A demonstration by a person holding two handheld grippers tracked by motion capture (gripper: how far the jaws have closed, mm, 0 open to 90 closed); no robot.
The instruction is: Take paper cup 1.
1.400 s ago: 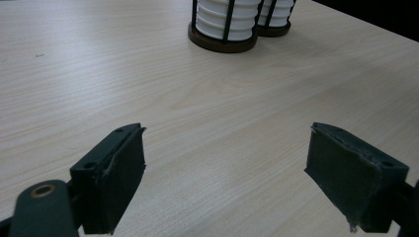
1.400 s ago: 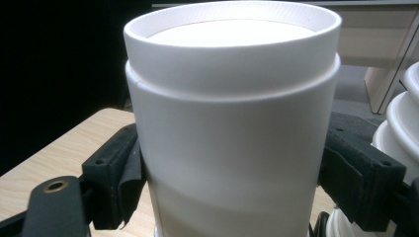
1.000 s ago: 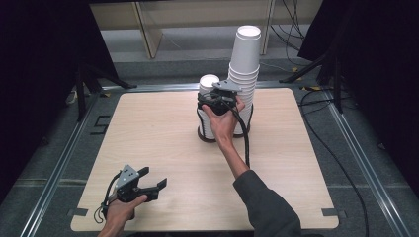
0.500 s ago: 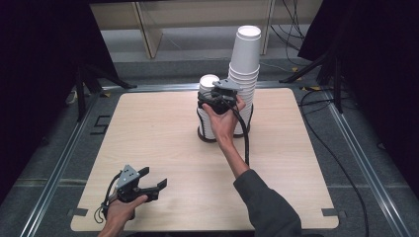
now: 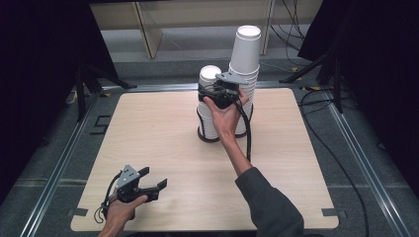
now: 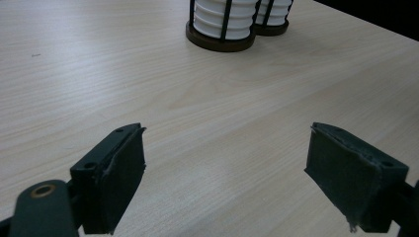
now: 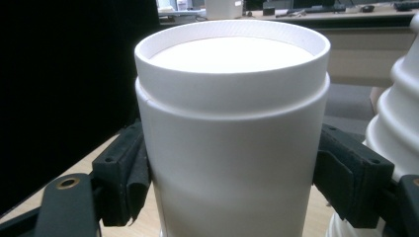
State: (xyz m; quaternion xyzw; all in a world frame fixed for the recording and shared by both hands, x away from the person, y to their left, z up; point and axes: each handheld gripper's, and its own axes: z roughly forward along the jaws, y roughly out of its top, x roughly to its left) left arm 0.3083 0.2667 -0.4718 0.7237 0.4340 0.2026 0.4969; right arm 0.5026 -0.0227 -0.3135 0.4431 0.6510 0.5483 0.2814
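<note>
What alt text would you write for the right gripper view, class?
The right gripper clamps its two black jaws on the sides of a white paper cup, seen close from the side. A taller cup stack stands at the right edge.

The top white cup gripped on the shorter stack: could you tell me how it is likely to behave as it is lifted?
The top white cup looks thin-walled, so it is probably light and may dent under a hard squeeze by the right hand-held gripper. Its smooth sides could slip. It is nested in the shorter stack, so the cup below might cling and rise with it.
</note>
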